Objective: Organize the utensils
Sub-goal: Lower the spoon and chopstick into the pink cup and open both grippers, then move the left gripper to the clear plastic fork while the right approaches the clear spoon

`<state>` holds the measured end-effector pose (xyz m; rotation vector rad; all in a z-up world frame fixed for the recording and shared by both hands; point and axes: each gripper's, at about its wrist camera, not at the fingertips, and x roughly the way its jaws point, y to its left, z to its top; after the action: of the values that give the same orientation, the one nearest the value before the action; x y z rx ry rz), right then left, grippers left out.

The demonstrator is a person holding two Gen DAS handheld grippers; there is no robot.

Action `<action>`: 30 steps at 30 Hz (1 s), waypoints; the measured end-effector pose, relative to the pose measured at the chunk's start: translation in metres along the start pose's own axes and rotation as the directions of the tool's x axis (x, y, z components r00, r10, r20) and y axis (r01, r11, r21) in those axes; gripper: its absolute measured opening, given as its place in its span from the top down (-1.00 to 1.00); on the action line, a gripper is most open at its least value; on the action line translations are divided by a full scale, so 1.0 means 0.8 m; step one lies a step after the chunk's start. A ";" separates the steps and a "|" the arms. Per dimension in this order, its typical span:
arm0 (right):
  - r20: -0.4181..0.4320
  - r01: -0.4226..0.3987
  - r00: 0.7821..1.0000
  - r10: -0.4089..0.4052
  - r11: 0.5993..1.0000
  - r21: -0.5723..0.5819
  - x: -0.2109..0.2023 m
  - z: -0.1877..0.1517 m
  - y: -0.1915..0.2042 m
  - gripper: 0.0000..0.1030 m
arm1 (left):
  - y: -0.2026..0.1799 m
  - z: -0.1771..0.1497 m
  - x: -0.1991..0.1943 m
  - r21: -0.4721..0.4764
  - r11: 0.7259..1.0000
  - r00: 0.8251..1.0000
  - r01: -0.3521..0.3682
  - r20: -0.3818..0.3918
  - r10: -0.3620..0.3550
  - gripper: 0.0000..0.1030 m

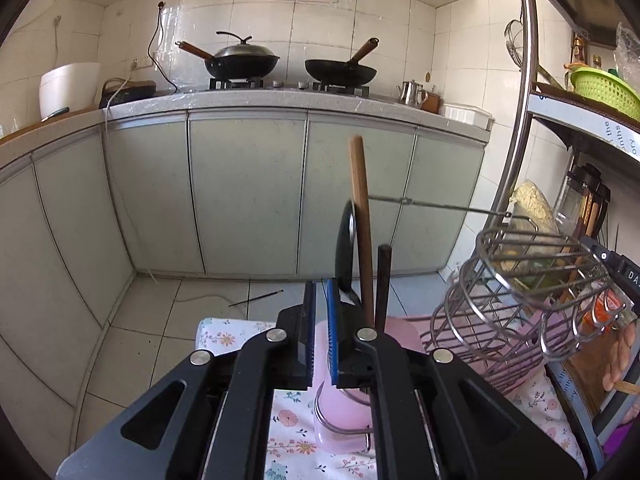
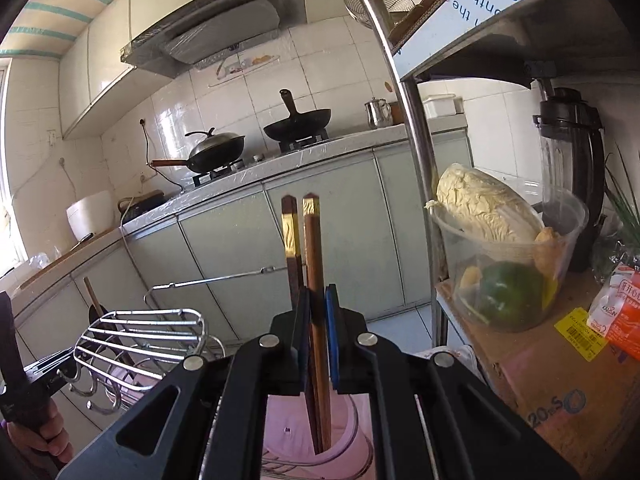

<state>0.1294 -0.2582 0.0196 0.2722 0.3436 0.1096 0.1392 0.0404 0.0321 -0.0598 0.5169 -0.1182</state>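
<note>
In the right wrist view my right gripper (image 2: 318, 320) is shut on a pair of brown chopsticks (image 2: 313, 256) with gold bands. They stand upright, and their tips reach down into a pink cup (image 2: 288, 428) below the fingers. In the left wrist view my left gripper (image 1: 320, 320) is shut with nothing between its pads, just above the pink cup (image 1: 340, 420). A black spoon (image 1: 345, 240), a wooden handle (image 1: 359, 216) and a dark stick (image 1: 384, 280) stand in that cup, just right of the blue pad. A chrome wire rack (image 1: 520, 280) hangs tilted beside the cup.
A floral cloth (image 1: 224, 338) covers the surface under the cup. A metal shelf pole (image 2: 416, 140) stands close on the right, with a tub of cabbage (image 2: 504, 248) and a blender (image 2: 572, 176). Two woks (image 1: 340, 70) sit on the far stove. A loose stick (image 1: 256, 298) lies on the floor.
</note>
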 end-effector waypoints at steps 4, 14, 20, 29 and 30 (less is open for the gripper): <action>-0.043 -0.024 0.999 0.024 1.000 0.014 0.003 -0.002 -0.002 0.74 | 0.004 -0.003 -0.002 -0.004 1.000 1.000 -0.011 -0.014 0.011 0.88; -0.072 -0.011 0.997 0.013 1.000 0.020 -0.020 -0.011 -0.004 0.43 | 0.017 -0.008 -0.017 -0.055 0.998 1.000 -0.013 -0.019 0.012 0.50; -0.100 -0.006 0.995 0.010 0.999 0.043 -0.050 -0.024 -0.010 0.42 | 0.019 -0.020 -0.039 -0.069 0.998 1.000 0.000 -0.021 -0.002 0.50; -0.260 -0.036 0.965 0.045 0.999 0.041 -0.086 -0.083 -0.003 0.43 | 0.015 -0.062 -0.070 -0.130 0.989 0.992 0.065 -0.100 -0.078 0.50; -0.287 -0.039 0.957 0.048 0.999 0.036 -0.087 -0.093 0.000 0.43 | 0.010 -0.069 -0.071 -0.133 0.988 0.988 0.080 -0.123 -0.096 0.50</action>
<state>0.0387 -0.2507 -0.0257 0.2938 0.6293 0.1887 0.0633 0.0543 0.0112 -0.2013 0.6514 -0.1763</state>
